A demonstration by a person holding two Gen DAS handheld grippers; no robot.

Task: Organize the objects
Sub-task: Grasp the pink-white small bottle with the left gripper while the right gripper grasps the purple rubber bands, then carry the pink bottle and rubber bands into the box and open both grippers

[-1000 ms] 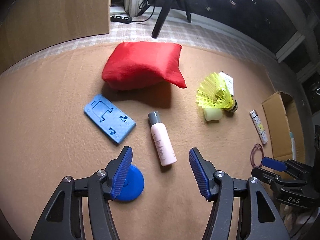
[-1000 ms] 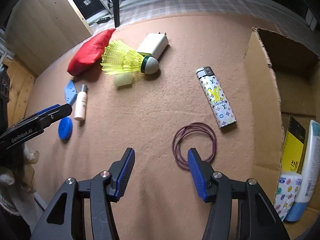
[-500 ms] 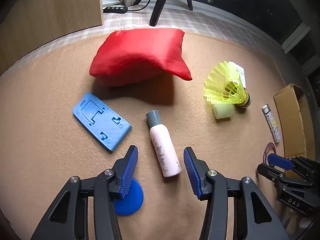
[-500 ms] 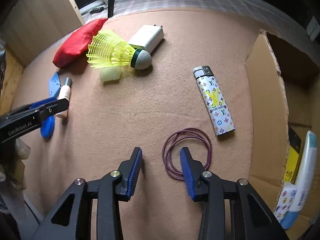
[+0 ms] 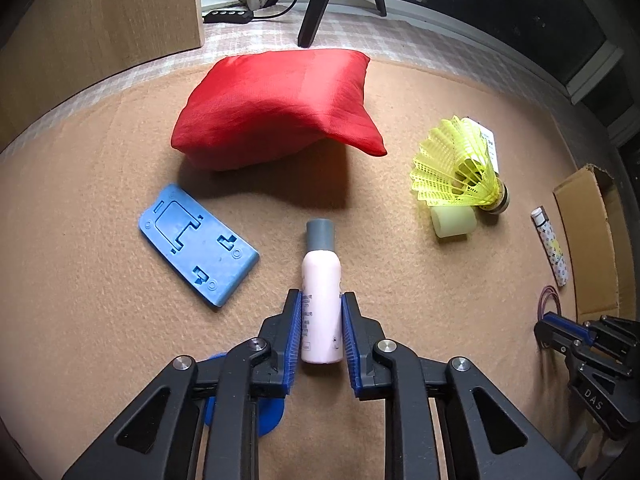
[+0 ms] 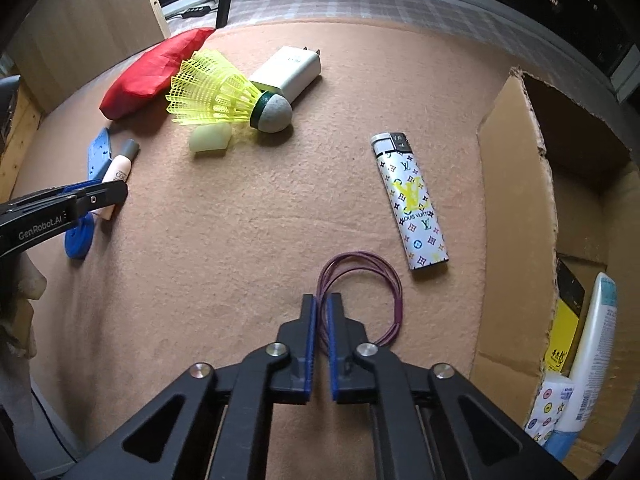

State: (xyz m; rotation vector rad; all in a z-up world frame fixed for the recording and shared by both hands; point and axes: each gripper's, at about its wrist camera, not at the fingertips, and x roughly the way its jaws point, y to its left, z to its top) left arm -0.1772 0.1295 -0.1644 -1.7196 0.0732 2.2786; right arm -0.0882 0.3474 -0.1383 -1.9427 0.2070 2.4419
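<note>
My left gripper (image 5: 321, 300) is shut on a pink bottle (image 5: 322, 292) with a grey cap that lies on the tan mat; the bottle also shows in the right wrist view (image 6: 119, 168). My right gripper (image 6: 322, 304) is shut on the left edge of a purple rubber band (image 6: 360, 296) lying on the mat. A patterned white lighter (image 6: 410, 200) lies just beyond the band. An open cardboard box (image 6: 516, 208) stands at the right, with a white tube (image 6: 588, 364) and a yellow packet (image 6: 562, 332) inside.
On the mat lie a red cushion (image 5: 276, 108), a blue plastic plate (image 5: 196, 244), a blue disc (image 5: 256, 412) under my left gripper, a yellow shuttlecock (image 6: 224, 92), a pale eraser block (image 6: 210, 140) and a white charger (image 6: 288, 72). A tripod leg (image 5: 320, 4) stands beyond.
Both grippers moved forward and down and closed: the left onto the pink bottle, the right onto the purple rubber band's edge.
</note>
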